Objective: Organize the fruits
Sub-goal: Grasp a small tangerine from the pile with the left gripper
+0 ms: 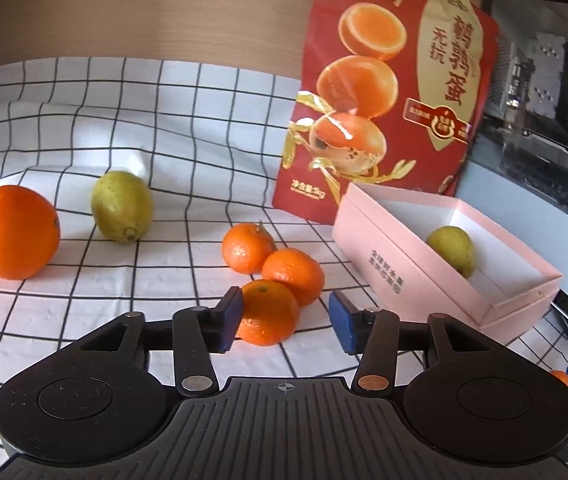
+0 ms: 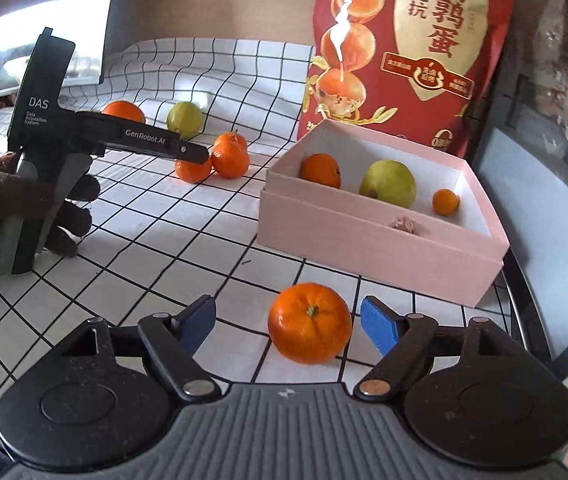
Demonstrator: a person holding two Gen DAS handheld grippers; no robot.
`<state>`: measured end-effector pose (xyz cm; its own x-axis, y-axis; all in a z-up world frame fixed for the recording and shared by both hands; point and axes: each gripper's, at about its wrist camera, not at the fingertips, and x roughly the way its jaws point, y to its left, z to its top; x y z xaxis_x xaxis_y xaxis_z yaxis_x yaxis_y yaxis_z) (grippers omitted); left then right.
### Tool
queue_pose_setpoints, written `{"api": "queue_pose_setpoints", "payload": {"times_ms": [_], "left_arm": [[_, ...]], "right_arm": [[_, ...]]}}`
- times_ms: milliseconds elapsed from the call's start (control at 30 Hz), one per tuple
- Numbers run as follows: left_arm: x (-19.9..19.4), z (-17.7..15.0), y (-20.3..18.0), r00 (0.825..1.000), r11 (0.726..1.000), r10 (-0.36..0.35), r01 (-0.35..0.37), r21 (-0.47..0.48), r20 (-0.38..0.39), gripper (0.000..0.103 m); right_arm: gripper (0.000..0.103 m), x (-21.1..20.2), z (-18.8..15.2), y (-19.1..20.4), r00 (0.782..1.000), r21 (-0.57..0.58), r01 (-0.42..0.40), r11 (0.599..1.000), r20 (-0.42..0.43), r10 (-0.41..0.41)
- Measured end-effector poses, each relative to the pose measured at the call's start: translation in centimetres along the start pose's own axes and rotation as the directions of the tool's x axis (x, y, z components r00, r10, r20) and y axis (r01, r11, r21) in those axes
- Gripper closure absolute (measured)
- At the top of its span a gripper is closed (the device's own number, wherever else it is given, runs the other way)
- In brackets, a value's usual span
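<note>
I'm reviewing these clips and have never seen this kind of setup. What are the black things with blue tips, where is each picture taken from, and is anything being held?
Each picture comes from a fisheye camera on a handheld two-finger gripper, looking out along its blue-padded fingers. A person holds one in each hand; the right view shows the gloved left hand on its handle. The left gripper is open around the nearest of three clustered mandarins. The right gripper is open around a single mandarin. Neither is gripping yet. On the checked cloth also lie a large orange and a green-yellow fruit. The pink box already holds three fruits. A red bag stands behind.
</note>
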<state>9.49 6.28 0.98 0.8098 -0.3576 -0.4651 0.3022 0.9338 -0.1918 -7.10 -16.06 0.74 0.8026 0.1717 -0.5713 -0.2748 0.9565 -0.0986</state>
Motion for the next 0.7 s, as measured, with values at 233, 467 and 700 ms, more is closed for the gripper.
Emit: {"api": "queue_pose_setpoints", "payload": {"times_ms": [233, 467, 700], "left_arm": [[-0.3, 0.3, 2.8, 0.997, 0.975, -0.082, 0.082, -0.207, 0.012, 0.044], [0.8, 0.2, 2.2, 0.998, 0.984, -0.047, 0.037, -0.172, -0.053, 0.044], [2.7, 0.4, 0.7, 0.989, 0.992, 0.070, -0.082, -0.092, -0.127, 0.045]], "right_arm": [[0.021, 0.2, -1.1, -1.7, 0.999, 0.131, -0.043, 0.990, 0.035, 0.039], [0.020, -0.1, -1.7, -3.1, 0.993, 0.207, -0.104, 0.973, 0.071, 0.091], [0.020, -0.2, -1.7, -2.3, 0.994, 0.174, -0.095, 0.980, 0.073, 0.084]]}}
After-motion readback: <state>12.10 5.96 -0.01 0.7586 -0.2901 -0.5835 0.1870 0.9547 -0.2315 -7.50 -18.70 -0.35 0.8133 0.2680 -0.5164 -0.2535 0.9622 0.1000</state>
